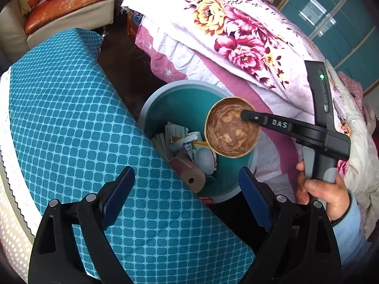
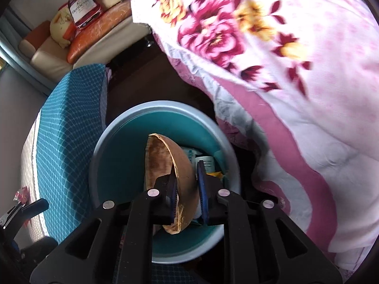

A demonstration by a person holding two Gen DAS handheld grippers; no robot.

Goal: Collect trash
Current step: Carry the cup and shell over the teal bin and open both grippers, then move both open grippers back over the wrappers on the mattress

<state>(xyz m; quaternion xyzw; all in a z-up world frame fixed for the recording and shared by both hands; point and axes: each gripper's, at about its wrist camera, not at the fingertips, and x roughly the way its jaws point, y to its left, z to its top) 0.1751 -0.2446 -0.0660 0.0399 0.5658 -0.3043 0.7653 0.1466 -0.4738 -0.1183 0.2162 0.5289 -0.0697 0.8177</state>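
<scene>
The right gripper (image 2: 187, 190) straddles the wall of a brown bowl (image 2: 165, 172), its jaws slightly parted and no firm pinch visible, holding it on edge over the bin (image 2: 106, 142), likely so it drops in. The left gripper (image 1: 187, 198) hangs wide open and empty above the blue cloth (image 1: 71, 118), clear of the drop.

The bin (image 1: 151, 108) stands between the table (image 1: 71, 118) and the bed (image 1: 236, 35), trash (image 1: 187, 146) inside.
</scene>
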